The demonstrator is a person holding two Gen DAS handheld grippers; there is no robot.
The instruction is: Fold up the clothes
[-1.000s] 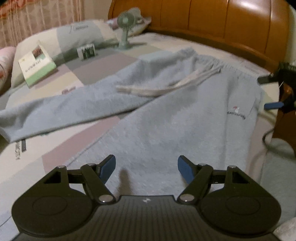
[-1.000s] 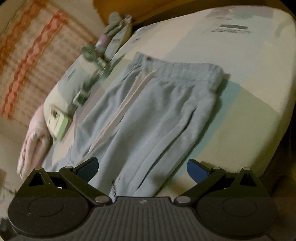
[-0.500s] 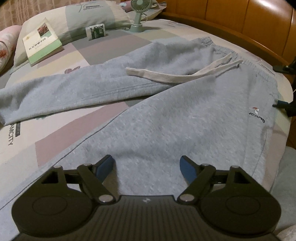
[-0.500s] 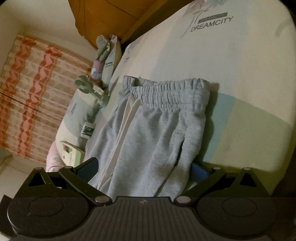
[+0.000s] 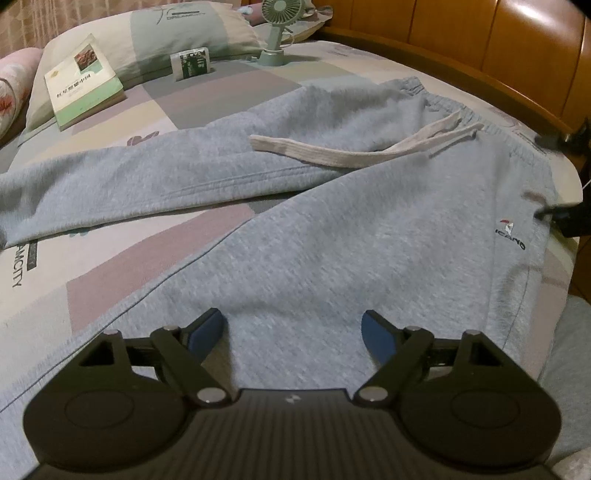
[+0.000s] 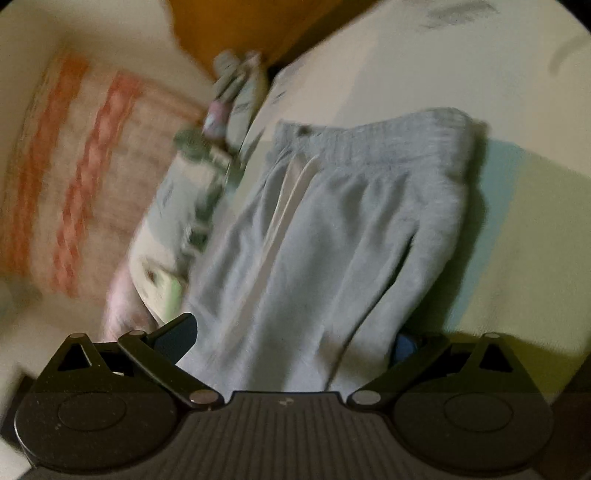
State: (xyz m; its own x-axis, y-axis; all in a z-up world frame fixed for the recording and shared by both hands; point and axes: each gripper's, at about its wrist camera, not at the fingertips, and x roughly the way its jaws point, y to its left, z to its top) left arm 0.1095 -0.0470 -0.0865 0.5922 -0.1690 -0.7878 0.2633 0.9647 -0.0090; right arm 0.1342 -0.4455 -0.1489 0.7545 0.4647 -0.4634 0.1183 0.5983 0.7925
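Left wrist view shows grey sweatpants (image 5: 332, 229) spread across the bed (image 5: 122, 280), under the left hand-held gripper (image 5: 293, 328), whose empty jaws have just been widening. Right wrist view, blurrier than before, shows the right hand-held gripper (image 6: 295, 338) open astride the pants' edge, waistband (image 6: 373, 138) beyond.

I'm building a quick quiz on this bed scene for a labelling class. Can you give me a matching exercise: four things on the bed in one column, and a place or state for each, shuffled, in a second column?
Things:
1. book
2. small fan
3. drawstring
4. logo

Places or states:
A. stands upright on its base near the headboard
B. lies slack across the grey sweatpants, running from the waistband
C. printed on the sweatpants near their right edge
D. leans against a pillow at the far left

Pairs: 1-D, 2-A, 3-B, 4-C
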